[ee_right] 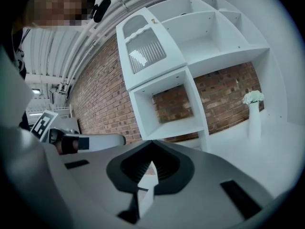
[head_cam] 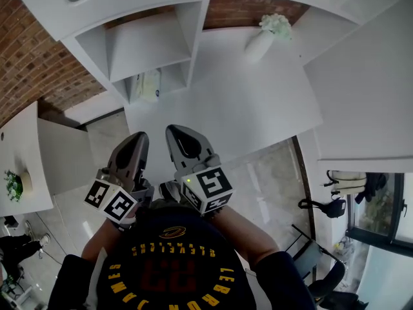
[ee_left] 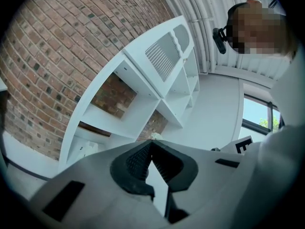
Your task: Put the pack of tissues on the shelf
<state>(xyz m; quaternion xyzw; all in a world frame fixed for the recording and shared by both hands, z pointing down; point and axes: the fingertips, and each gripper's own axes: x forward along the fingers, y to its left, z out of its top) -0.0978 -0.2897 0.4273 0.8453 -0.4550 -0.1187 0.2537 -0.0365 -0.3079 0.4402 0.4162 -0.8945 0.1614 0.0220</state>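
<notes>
Head view is showing the pale green soft pack of tissues [head_cam: 150, 86] sitting inside the lower compartment of the white open-fronted shelf unit [head_cam: 193, 31], which is standing against the red brick wall [head_cam: 39, 63]. Both tools are hovering side by side close to the person's chest, over the near edge of the white table [head_cam: 245, 108] and well apart from the pack. Left gripper view is showing the left gripper [head_cam: 137, 137] with its dark ribbed jaws pressing together at the tips, with nothing between them. Right gripper view is showing the right gripper [head_cam: 175, 131] likewise clenched and holding nothing. A white vase of pale flowers [head_cam: 261, 41] is standing at the table's far side.
</notes>
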